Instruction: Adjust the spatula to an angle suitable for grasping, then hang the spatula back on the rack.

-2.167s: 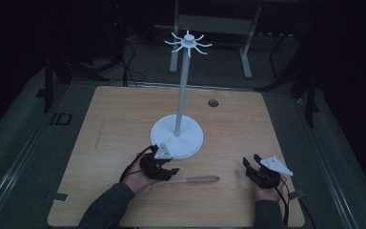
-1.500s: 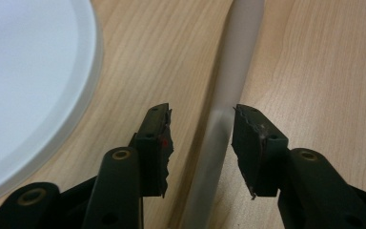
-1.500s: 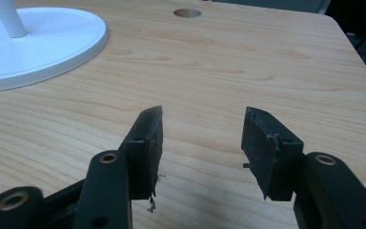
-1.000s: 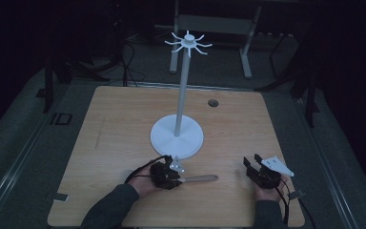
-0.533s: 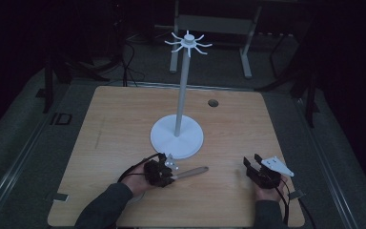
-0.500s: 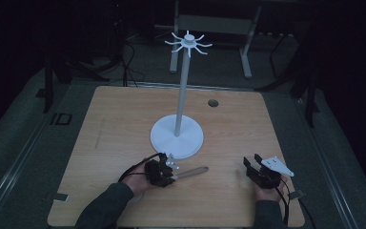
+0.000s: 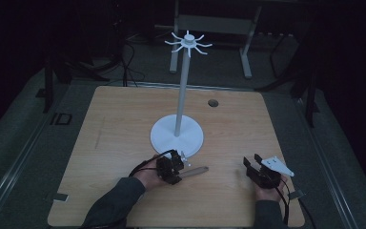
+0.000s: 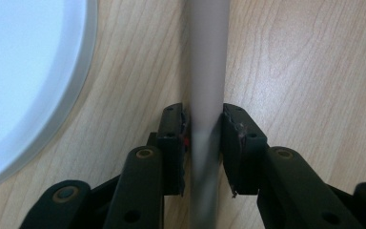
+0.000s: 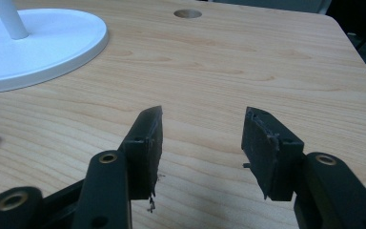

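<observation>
The left hand-held gripper (image 7: 177, 164) clamps a slim rod (image 8: 205, 71) near one end, just beside the white stand base (image 7: 177, 135) on the desk (image 7: 114, 143). The rod looks stiff, light and smooth, so a mid-shaft grip would likely stop it pivoting. The left gripper view shows pads (image 8: 171, 138) pressing the shaft, while the high view shows the right hand-held gripper (image 7: 255, 164) resting wide and empty.

Light wooden table (image 7: 114, 143) seen under both jaw pairs, round hole (image 7: 213, 102) cut near far edge, well beyond right jaws. White round stand base (image 7: 177, 135) set directly on tabletop, just beside left jaws, ahead and left of right jaws. Pale wooden stick (image 8: 205, 86) clamped between left jaws, run forward past tips; contact with tabletop cannot be told.
</observation>
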A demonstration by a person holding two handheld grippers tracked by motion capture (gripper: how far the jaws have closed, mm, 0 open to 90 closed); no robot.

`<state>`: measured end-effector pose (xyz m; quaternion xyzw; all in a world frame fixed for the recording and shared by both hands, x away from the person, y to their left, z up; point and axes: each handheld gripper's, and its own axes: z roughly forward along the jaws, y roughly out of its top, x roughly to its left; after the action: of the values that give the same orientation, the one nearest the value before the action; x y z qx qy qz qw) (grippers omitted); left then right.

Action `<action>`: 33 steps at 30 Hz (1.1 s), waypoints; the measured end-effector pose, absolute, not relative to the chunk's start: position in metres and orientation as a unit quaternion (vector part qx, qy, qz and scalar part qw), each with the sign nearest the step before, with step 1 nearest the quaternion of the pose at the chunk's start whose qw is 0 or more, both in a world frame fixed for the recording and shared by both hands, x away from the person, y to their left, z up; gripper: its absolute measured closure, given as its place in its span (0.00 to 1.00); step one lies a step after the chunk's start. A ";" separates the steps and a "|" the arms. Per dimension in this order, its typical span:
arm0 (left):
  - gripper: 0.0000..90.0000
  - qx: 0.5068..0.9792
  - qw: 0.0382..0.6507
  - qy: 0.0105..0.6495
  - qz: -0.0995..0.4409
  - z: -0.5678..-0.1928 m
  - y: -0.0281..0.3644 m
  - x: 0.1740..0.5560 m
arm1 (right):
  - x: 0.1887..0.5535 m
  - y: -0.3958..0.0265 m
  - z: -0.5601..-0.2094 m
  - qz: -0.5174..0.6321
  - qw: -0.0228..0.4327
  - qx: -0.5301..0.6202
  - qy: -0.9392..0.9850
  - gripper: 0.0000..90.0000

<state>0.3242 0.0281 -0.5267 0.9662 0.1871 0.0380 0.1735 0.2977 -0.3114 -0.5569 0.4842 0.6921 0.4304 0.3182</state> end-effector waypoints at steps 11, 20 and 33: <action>0.81 0.974 0.133 0.179 0.026 -0.523 0.013 0.330 | 0.298 -0.311 -0.557 0.430 0.318 0.483 0.693 0.54; 0.83 0.978 0.114 0.174 0.019 -0.522 0.008 0.333 | 0.298 -0.312 -0.557 0.431 0.317 0.483 0.693 0.54; 0.84 0.977 0.118 0.177 0.029 -0.522 0.010 0.332 | 0.298 -0.312 -0.557 0.431 0.317 0.484 0.692 0.54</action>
<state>0.3316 0.0096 -0.5221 0.9767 0.1766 0.0286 0.1182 0.2977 -0.3116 -0.5568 0.4843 0.6919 0.4314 0.3173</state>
